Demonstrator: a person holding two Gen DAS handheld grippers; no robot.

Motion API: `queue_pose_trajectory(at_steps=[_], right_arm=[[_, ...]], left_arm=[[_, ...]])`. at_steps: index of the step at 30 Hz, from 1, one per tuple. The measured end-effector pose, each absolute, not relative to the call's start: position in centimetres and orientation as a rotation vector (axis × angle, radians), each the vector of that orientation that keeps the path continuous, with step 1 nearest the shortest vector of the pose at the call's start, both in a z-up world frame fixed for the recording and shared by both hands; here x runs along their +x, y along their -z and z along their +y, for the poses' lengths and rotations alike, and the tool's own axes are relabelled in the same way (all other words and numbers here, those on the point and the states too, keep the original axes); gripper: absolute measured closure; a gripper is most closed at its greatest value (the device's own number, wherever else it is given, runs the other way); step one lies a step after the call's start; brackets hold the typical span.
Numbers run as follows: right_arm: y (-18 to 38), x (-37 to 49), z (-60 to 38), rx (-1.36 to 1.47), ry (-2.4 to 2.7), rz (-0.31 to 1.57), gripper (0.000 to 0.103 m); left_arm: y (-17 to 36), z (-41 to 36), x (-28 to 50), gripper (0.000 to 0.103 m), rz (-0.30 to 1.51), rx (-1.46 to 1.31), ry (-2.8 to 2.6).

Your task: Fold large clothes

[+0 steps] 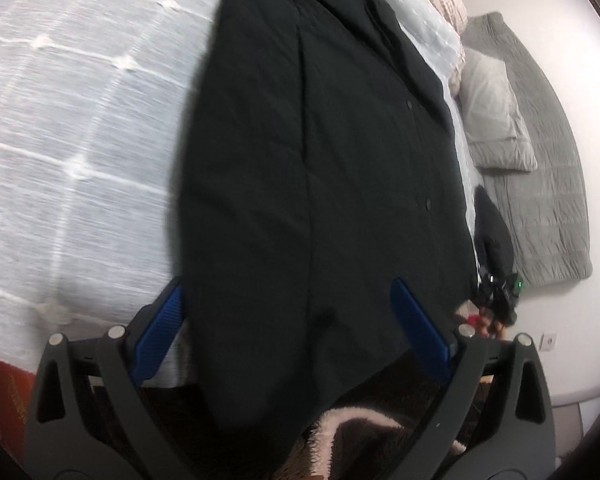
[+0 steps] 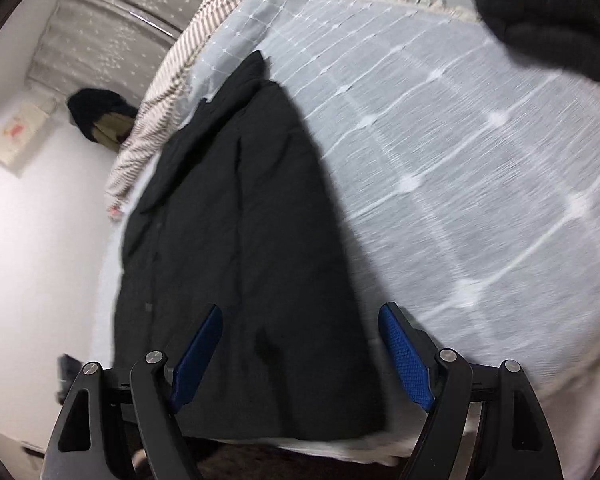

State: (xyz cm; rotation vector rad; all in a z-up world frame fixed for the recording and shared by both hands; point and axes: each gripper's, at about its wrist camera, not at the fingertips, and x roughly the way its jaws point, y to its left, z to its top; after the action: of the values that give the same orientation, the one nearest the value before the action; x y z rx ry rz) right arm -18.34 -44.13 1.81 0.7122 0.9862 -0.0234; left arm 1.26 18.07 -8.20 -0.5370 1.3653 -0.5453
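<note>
— Black padded coat [image 1: 324,184] lies flat on the bed's white grid-stitched coverlet [image 1: 72,128], its hem hanging just over the near edge. Snap buttons run down its front. What does the left wrist view add?

— The left gripper [image 1: 288,328] hangs above the hem with its blue pads [image 1: 420,340] spread wide, nothing between them. Off to the right there is a grey quilt [image 1: 548,200] on the floor with a pale pillow [image 1: 496,120] on it, and low in the frame a fluffy pink and dark fabric [image 1: 360,432].

— None of that shows from the right wrist. There the right gripper [image 2: 300,352] is also wide apart and empty, over the same hem of the coat [image 2: 236,260]. That view alone shows a striped blanket [image 2: 172,80] at the far side of the coverlet [image 2: 460,160], a grey dotted curtain [image 2: 112,28], and a dark bundle [image 2: 548,12] at top right, too blurred to name.
</note>
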Motion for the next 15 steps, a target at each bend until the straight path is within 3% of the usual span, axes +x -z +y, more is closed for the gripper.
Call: queue_pose_trajectory(at_steps=[15], right_arm=[[-1.7,-17.3,-42.4,0.705,0.014,0.973,0.021]], left_arm=[[9.0,20.0,0.1,0.001,1.380,-0.633,0.528]])
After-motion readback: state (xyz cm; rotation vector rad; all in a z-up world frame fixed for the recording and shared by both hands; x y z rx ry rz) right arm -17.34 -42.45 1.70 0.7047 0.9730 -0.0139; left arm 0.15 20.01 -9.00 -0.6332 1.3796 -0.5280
